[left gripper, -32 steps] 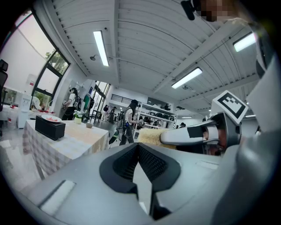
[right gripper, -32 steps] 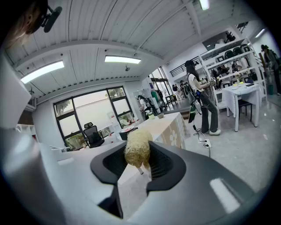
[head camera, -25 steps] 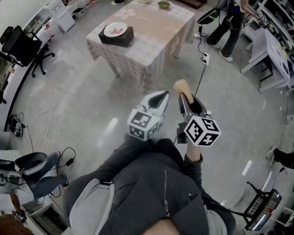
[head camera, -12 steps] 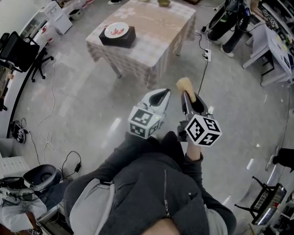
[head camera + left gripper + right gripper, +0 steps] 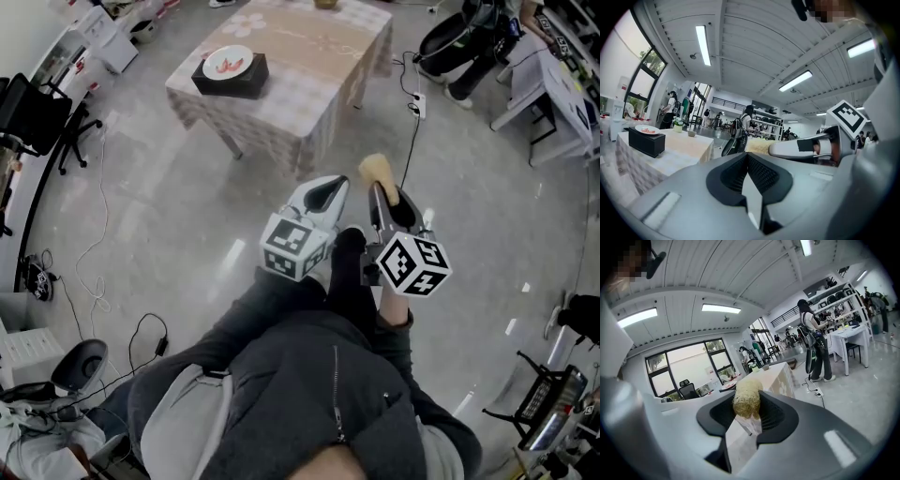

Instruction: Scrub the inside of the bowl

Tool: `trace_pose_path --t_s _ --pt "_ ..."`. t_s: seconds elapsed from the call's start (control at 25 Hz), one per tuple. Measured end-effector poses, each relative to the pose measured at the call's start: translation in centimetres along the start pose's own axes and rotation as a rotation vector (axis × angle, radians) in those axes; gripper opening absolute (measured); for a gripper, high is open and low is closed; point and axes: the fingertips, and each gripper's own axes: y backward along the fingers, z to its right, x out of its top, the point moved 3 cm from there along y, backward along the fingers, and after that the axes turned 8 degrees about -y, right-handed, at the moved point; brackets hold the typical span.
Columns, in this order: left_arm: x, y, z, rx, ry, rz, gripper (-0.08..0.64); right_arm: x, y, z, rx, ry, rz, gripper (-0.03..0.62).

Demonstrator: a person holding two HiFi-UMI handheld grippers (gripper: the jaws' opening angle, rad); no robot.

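Short of one table [image 5: 300, 66], left gripper [image 5: 326, 193] jaws together, empty; right gripper [image 5: 381, 199] jaws clamp one scrubber [image 5: 375, 171]

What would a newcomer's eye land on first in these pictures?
The two hand-held grippers mid-frame: the right gripper pinches a straw-coloured fibrous scrubber, the left gripper is shut and empty. Ahead stands a cloth-covered table with a plate on a black box.
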Motion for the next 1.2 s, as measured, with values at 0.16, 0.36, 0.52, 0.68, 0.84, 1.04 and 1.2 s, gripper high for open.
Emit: trace_pose_path --t_s 0.16,0.36,0.52,0.68,0.84,1.04,1.2 --pt "0.5 -1.5 -0.7 0.013 -0.005 0.011 0.009 1.0 -1.1 0.8 -0.005 0.011 0.006 0.121" --pt "1.2 -3.9 -1.9 0.026 -0.009 0.016 0.009 2.7 -2.9 1.9 0.005 0.000 0.033 0.120" --pt "1.5 -6.2 -2.6 0.042 -0.022 0.013 0.009 4.1 -4.4 3.4 0.009 -0.002 0.036 0.118" --pt "1.9 -8.8 -3.7 0.063 -0.041 0.015 0.009 5.4 -6.5 4.8 0.015 0.002 0.024 0.117" --pt "2.0 -11.5 -4.9 0.075 -0.038 0.013 0.009 6.7 -8.9 6.2 0.023 0.005 0.008 0.118" --pt "2.5 -14.5 -6.6 0.115 -0.034 0.014 0.009 8.5 -11.6 7.6 0.048 0.019 -0.018 0.118" --pt "3.1 -16.7 -7.7 0.149 -0.030 0.018 0.009 10.5 -13.8 8.8 0.071 0.028 -0.026 0.118"
